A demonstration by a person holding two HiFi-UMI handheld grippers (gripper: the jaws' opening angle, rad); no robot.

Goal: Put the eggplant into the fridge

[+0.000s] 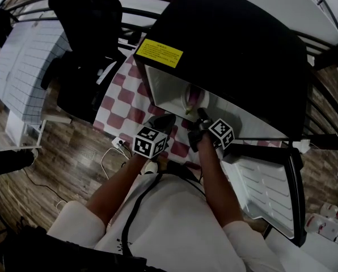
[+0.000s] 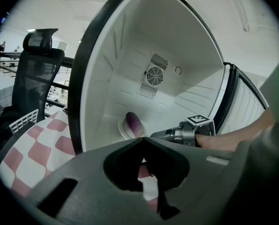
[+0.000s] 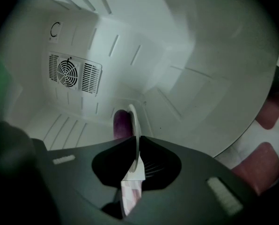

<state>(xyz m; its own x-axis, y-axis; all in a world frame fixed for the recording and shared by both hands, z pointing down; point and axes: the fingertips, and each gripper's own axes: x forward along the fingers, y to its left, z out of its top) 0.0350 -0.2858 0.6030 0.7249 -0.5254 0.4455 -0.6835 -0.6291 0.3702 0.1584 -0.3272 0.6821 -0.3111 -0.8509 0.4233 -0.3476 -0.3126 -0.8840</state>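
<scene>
R side: right gripper [image 3: 135,137] has jaws pinched onto the rim of a white plate [image 3: 135,121], seen edge-on, rising straight up from the jaw tips. Purple eggplant [image 3: 121,124] sits vs. the plate's left face, only its rounded top showing above the gripper body. All inside the white fridge [image 3: 186,78]: ribbed walls & floor, round fan grille [image 3: 68,72] w/ slotted vents either side on the back wall, upper left. Red-and-white checkered cloth [image 3: 270,111] shows outside the fridge opening, far right.
</scene>
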